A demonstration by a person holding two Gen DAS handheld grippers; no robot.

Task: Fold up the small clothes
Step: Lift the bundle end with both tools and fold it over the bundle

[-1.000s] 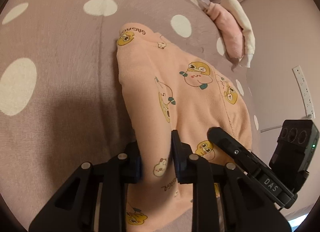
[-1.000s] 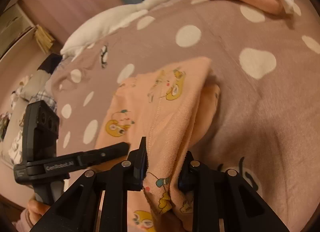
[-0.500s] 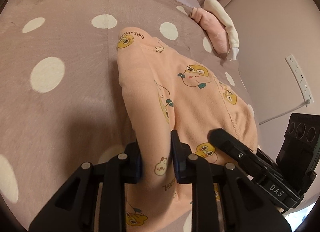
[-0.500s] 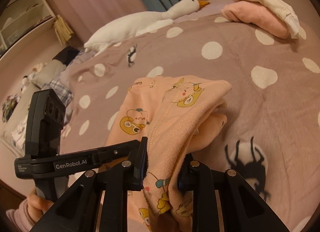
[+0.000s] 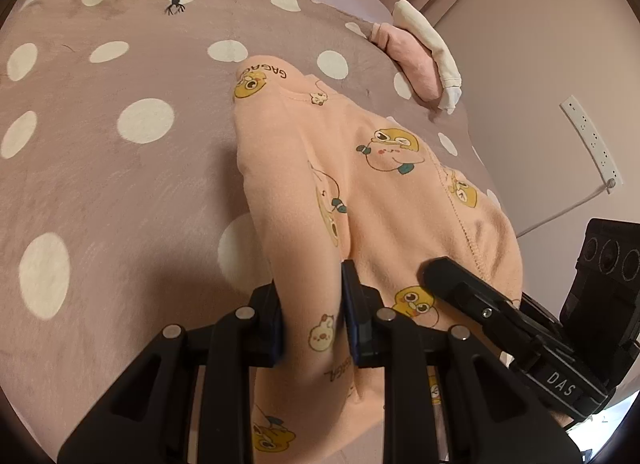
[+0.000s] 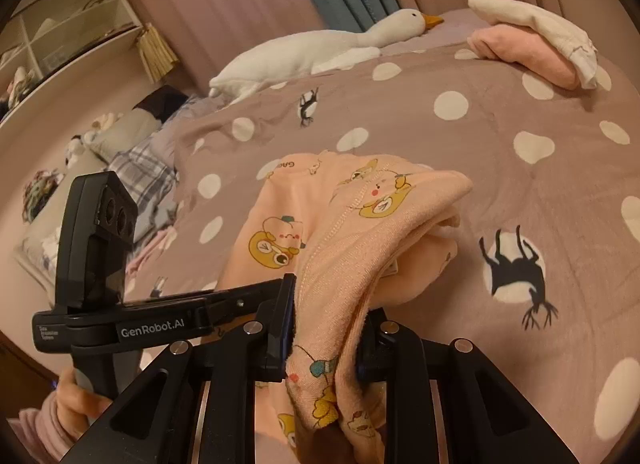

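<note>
A small peach garment [image 5: 360,191] printed with yellow cartoon ducks is held up off the mauve polka-dot bedspread [image 5: 120,183]. My left gripper [image 5: 312,316] is shut on one pinched fold of its near edge. My right gripper [image 6: 326,324] is shut on another bunch of the same garment [image 6: 360,223], which drapes forward and hangs down between the fingers. The right gripper's body shows at the right in the left wrist view [image 5: 520,324]. The left gripper's body shows at the left in the right wrist view [image 6: 120,304].
A folded pink cloth with a white one on top [image 6: 532,39] lies at the bed's far right. A white plush goose [image 6: 320,47] lies along the far edge. A wall power strip [image 5: 592,143] is at the right. Shelves [image 6: 60,31] and clutter stand at the left.
Both grippers have risen and pulled back with the garment, lifting it higher off the bedspread. More of the bed, the goose and the room have come into view.
</note>
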